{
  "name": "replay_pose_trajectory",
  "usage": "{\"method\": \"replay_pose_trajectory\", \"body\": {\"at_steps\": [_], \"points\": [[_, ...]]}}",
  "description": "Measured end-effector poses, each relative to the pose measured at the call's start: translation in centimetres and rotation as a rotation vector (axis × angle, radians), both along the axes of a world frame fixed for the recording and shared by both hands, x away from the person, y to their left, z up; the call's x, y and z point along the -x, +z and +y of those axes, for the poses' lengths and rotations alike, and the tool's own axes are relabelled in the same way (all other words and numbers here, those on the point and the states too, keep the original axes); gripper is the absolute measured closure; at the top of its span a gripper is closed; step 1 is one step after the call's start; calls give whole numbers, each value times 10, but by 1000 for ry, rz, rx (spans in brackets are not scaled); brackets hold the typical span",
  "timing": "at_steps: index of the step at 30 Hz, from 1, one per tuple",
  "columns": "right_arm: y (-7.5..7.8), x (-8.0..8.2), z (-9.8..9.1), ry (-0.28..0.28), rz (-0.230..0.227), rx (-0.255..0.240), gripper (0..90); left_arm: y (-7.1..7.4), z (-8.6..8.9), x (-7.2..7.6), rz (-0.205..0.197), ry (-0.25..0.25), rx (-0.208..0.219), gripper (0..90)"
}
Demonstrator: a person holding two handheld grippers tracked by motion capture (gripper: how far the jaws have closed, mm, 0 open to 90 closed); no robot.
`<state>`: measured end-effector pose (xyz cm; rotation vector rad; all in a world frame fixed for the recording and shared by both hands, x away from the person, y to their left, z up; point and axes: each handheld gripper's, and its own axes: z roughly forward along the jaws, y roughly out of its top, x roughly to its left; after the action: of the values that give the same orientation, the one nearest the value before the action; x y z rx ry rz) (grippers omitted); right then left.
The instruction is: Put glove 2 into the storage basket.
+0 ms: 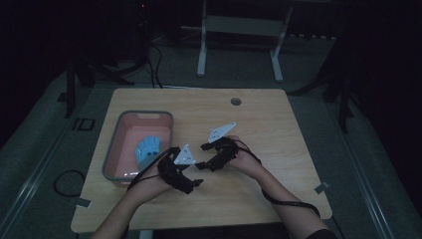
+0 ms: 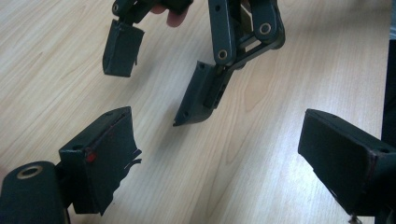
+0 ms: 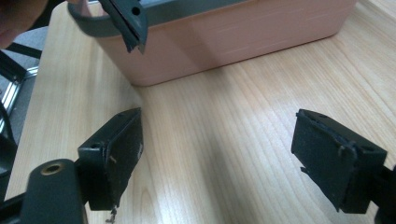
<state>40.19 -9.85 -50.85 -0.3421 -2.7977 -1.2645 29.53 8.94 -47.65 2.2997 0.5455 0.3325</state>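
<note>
1. Blue rubber glove lies crumpled inside the pink plastic bin with grey rim, left part of the light wooden table.
2. Left gripper just right of the bin, over bare wood; jaws wide apart, nothing between them.
3. Right gripper close beside it, tips nearly facing the left one's; jaws spread wide, empty.
4. In the right gripper view, the bin wall sits just ahead of the jaws.
</note>
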Motion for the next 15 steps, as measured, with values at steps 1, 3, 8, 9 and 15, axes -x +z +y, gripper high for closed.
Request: {"method": "replay_pose_trajectory", "body": {"at_steps": [1, 3, 8, 9, 15], "points": [[0, 0, 0, 0, 0, 0, 168, 0, 0, 0, 0, 0, 0, 115], [-5, 3, -6, 28, -1, -14, 168, -1, -6, 5, -31, -1, -1, 115], [-14, 5, -15, 24, 14, 8, 168, -5, -13, 7, -14, -26, -8, 114], [-16, 5, -17, 17, 16, 10, 167, -6, -14, 8, -13, -29, -4, 114], [-25, 7, -33, -21, 30, -11, 164, -14, -23, 12, -30, -30, -7, 114]]}}
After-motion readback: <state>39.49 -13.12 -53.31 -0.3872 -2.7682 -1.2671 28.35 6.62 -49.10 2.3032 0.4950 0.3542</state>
